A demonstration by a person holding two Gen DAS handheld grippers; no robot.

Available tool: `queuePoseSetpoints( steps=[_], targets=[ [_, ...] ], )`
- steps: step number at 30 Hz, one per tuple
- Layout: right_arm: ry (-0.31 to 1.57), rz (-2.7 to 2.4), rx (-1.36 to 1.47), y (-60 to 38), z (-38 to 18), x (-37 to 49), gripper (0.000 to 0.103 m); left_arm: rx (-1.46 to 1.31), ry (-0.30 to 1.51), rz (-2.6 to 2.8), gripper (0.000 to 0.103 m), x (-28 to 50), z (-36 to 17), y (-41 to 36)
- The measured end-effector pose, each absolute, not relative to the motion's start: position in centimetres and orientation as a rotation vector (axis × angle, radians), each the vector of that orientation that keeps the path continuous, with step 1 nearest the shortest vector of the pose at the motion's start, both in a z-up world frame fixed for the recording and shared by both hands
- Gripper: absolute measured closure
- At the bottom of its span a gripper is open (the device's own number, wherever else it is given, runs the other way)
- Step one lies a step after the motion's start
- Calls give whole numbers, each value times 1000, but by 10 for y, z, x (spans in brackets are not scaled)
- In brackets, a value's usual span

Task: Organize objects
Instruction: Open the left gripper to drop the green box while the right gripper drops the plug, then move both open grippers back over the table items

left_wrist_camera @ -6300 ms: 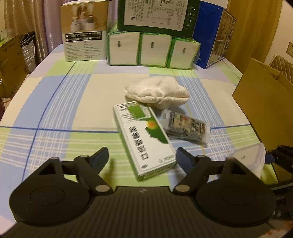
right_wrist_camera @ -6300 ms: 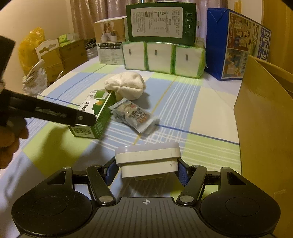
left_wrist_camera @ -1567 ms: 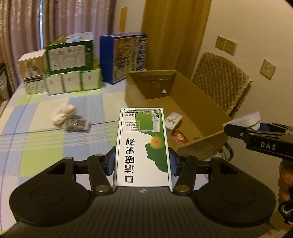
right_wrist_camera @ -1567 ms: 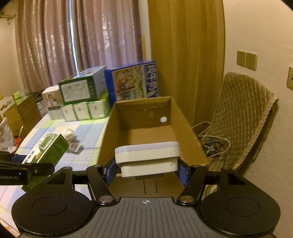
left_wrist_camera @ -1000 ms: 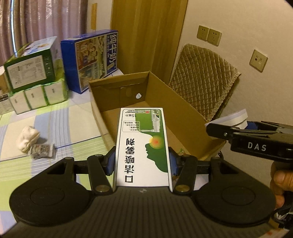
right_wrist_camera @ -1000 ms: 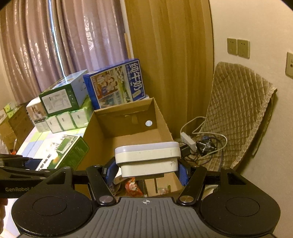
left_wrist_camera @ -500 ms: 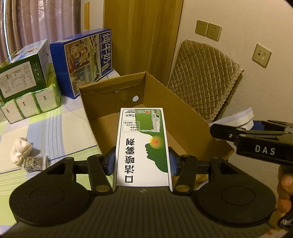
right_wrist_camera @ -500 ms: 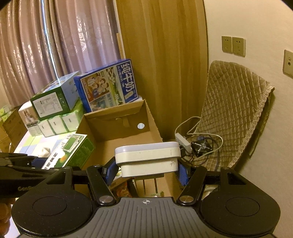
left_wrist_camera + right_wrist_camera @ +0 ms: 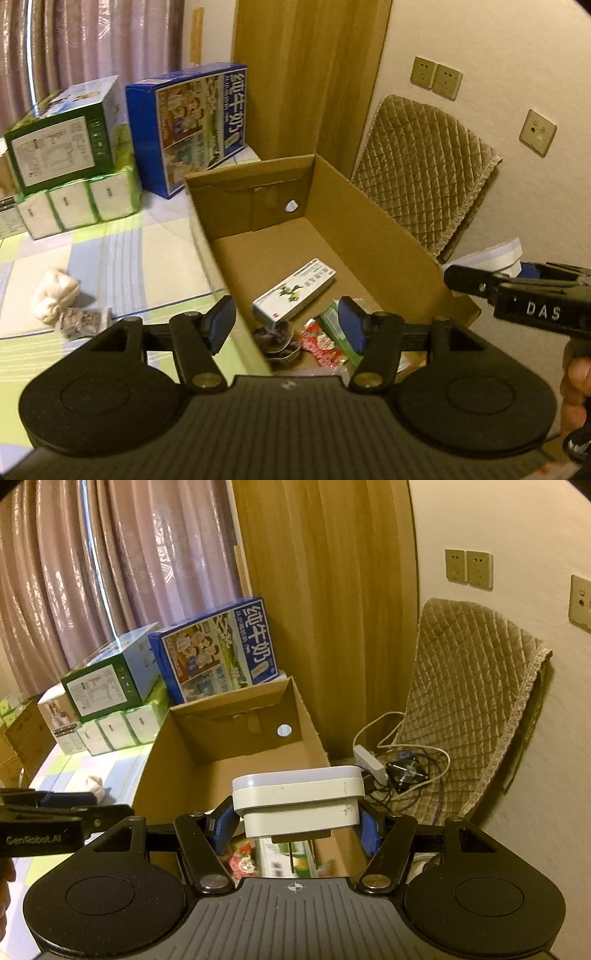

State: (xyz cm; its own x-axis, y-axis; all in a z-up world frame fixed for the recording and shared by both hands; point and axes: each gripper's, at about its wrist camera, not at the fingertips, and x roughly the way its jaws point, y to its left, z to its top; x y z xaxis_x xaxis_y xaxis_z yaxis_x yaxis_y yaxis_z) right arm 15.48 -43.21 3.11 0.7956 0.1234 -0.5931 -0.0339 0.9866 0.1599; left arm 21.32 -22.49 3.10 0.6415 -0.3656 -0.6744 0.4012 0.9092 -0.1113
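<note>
Left wrist view —
Left gripper (image 9: 287, 325): fingers spread wide, nothing between them, hovering over the near end of the cardboard box (image 9: 384, 236).
Box contents: a flat white carton with a green leaf print (image 9: 295, 288) lies on the floor of the box at about 12 o'clock from the gripper; a red snack packet (image 9: 321, 341) and a dark crumpled wrapper (image 9: 275, 332) sit just below it, near the box's near wall.
On the table: at 9 o'clock, a white cloth bundle (image 9: 55, 295) and a small clear packet (image 9: 83, 321) touching it, both outside the box, waiting.
Handling, my read: the cloth looks soft and light, so pinch it across the middle; the packet is thin and crinkly, likely slippery, so take it by an edge.
Right gripper (image 9: 513, 266): seen side-on at 3 o'clock, a white object in its tips.

Right wrist view —
Right gripper (image 9: 297, 821): clamped on the white plastic unit (image 9: 297, 797), blue pads pressing its two short sides.
White plastic unit: a two-tier rounded-corner slab, lightly scuffed; looks rigid, smooth and fairly light, so a side squeeze should hold.
Position: held above the near end of the box, with the packets visible underneath at 6 o'clock.
</note>
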Motion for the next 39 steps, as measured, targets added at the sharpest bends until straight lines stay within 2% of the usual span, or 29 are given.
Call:
queuePoseSetpoints(
  steps=[16,18,19,39],
  targets=[
    [690,146,166,-407,14,184,41,-4,765,-378,46,205,26,-185],
    [694,178,188,-406,12,190,26,-9,769,-370,46,204,24,-182],
    [686,175,205,-407,12,190,15,-9,770,-367,46,204,23,-180],
    [685,182,226,-395,25,142,10,-66,793,-306,40,165,19,-132]
  ],
)
